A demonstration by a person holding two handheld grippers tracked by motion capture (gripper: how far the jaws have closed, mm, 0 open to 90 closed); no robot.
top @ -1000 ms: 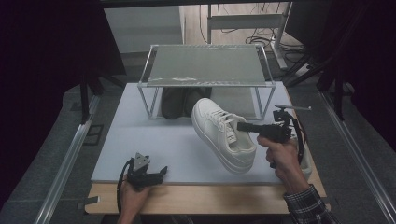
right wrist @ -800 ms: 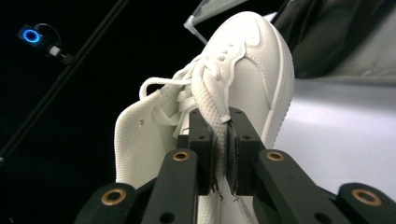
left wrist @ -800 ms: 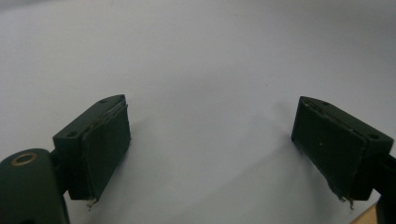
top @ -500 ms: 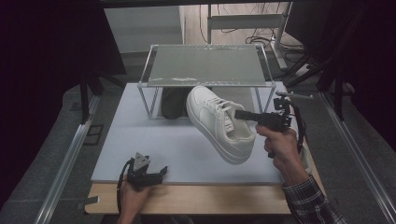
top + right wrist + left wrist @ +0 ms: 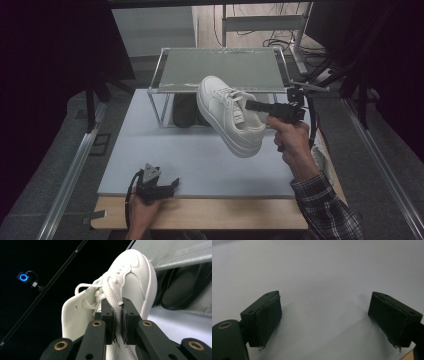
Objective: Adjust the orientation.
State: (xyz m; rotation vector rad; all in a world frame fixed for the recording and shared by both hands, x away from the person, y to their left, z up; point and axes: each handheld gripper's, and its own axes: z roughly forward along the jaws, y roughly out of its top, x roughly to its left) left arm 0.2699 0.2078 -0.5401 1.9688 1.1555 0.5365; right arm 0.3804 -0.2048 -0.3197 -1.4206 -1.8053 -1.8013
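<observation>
Above surface, mid-right: right tongs clamped narrow on tongue of white sneaker. Sneaker airborne, tilted, toe toward wire-frame shelf, clear of surface. Dark shoe under shelf. At near-left edge of surface: left tongs spread wide, nothing between pads, resting low over surface.

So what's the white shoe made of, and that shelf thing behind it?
The white shoe looks like smooth matte leather or faux leather, with tiny punched holes and a woven fabric tongue. The shelf seems a pale frosted panel, maybe glass or plastic, in a shiny metal frame.
</observation>
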